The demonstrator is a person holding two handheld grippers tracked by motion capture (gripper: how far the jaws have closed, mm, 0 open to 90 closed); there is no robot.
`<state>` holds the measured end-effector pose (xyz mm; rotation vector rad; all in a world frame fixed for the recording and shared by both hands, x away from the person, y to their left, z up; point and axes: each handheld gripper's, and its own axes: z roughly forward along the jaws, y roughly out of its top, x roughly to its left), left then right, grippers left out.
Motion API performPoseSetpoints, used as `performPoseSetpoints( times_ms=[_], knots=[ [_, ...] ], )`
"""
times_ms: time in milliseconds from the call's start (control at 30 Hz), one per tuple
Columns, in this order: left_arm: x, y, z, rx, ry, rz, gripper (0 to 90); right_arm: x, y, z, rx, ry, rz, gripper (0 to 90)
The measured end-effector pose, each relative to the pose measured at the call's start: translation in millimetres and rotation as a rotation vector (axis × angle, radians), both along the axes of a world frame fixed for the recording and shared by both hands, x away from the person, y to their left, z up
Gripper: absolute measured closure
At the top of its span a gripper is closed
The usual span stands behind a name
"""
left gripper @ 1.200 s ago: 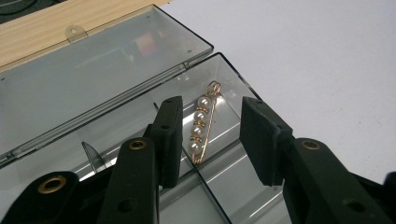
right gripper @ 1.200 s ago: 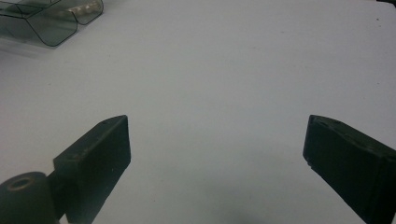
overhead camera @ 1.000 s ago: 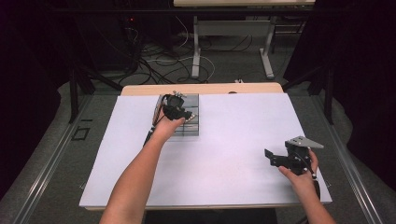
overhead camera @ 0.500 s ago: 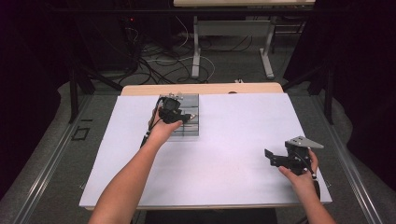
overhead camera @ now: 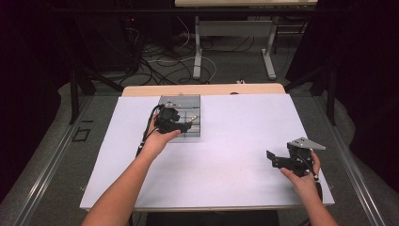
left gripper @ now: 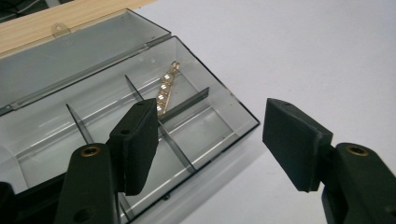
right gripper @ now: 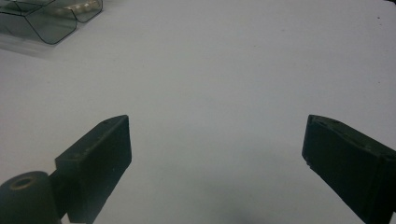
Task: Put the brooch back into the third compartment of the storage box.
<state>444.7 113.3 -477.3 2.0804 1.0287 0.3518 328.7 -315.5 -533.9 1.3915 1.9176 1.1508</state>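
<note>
The gold bracelet (left gripper: pixel 166 88) already lies in a back compartment of the open clear organizer box (left gripper: pixel 224 100), and the left gripper (left gripper: pixel 210 140), its jaws just opened and empty, hangs above the box's near corner. Closing the lid seems all that remains. The right gripper (overhead camera: pixel 282 160) rests spread and empty well right of the box; no lettering is readable.

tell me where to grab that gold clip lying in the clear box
Grip the gold clip across its narrow width, near the middle of its beaded length, coming straight down from above. It lies flat and slanted in a far compartment of the open clear box, close to a divider, so a sideways approach would likely hit the walls.
</note>
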Motion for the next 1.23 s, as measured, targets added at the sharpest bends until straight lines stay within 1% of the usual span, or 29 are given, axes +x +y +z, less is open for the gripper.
performPoseSetpoints(
  times_ms=[100, 133, 167, 233, 267, 333, 400, 433, 467, 500, 533, 567, 600, 667, 767, 867, 933, 1100, 1133, 1233],
  knots=[
    [-6.7, 3.6, 1.0, -0.026, -0.001, 0.005, 31.9, -0.1, 0.1, 0.0, -0.002, -0.001, -0.001, 7.9],
    [-9.2, 5.0, 1.0, -0.047, 0.000, 0.005, 31.9, -0.1, 0.2, 0.1, -0.002, -0.001, -0.001, 7.9],
    [-11.4, 7.1, 1.4, -0.052, -0.008, 0.006, 31.8, -0.2, 0.4, 0.3, -0.002, -0.002, -0.001, 7.9],
    [-15.7, 11.7, 1.8, -0.082, 0.002, 0.008, 30.8, -0.5, 0.8, 0.5, -0.004, -0.003, 0.001, 7.9],
    [-17.6, 14.0, 1.9, -0.101, -0.001, 0.014, 29.9, -0.6, 0.9, 0.5, -0.004, -0.003, 0.002, 7.9],
    [-21.2, 18.8, 1.9, -0.126, -0.008, 0.022, 23.7, -0.4, 0.9, 0.1, -0.003, -0.001, 0.002, 7.9],
    [-25.5, 23.7, 1.3, -0.128, -0.023, 0.039, 20.5, -0.5, 1.1, 0.1, -0.004, 0.000, 0.003, 7.9],
    [-27.5, 26.3, 0.3, -0.141, -0.027, 0.047, 18.9, -0.6, 1.5, 0.3, -0.003, -0.001, 0.004, 7.9],
    [-29.2, 29.5, -0.3, -0.149, -0.026, 0.051, 16.4, -0.8, 1.6, 0.6, -0.005, -0.001, 0.005, 7.9],
    [-31.9, 32.2, -0.8, -0.162, -0.018, 0.065, 15.6, -0.9, 1.9, 0.8, -0.004, 0.000, 0.003, 7.9],
    [-33.5, 36.2, -0.9, -0.173, -0.016, 0.059, 15.6, -0.9, 2.0, 0.8, -0.004, 0.000, 0.003, 7.9],
    [-36.2, 39.1, -1.4, -0.187, -0.005, 0.070, 15.1, -0.9, 2.0, 0.7, -0.004, 0.000, 0.003, 7.9],
    [-37.9, 42.4, -2.3, -0.185, -0.014, 0.073, 13.5, -0.9, 2.1, 0.5, -0.006, -0.002, -0.001, 7.9],
    [-41.9, 47.6, -4.3, -0.196, -0.010, 0.075, 8.9, -0.8, 2.1, 0.4, -0.003, 0.001, 0.001, 7.9],
    [-48.3, 54.9, -7.3, -0.208, -0.001, 0.073, 6.2, -0.9, 2.1, 0.4, -0.003, 0.000, -0.001, 7.9],
    [-53.8, 61.0, -11.4, -0.208, -0.008, 0.072, 2.8, -1.0, 2.8, 0.4, -0.003, 0.000, 0.000, 7.9],
    [-57.1, 64.5, -13.4, -0.199, -0.012, 0.072, 0.1, -0.8, 2.9, 0.1, -0.003, 0.001, 0.000, 7.9],
    [-65.1, 70.7, -16.9, -0.212, -0.019, 0.084, 0.1, -0.9, 3.3, 0.2, -0.006, -0.001, 0.001, 7.9],
    [-66.3, 72.5, -17.4, -0.207, -0.019, 0.082, 0.1, -1.0, 3.2, 0.3, -0.007, 0.000, 0.002, 7.9],
    [-69.6, 75.6, -20.1, -0.211, -0.019, 0.095, 0.1, -1.4, 3.2, -0.1, -0.007, 0.003, 0.000, 7.9]
  ],
)
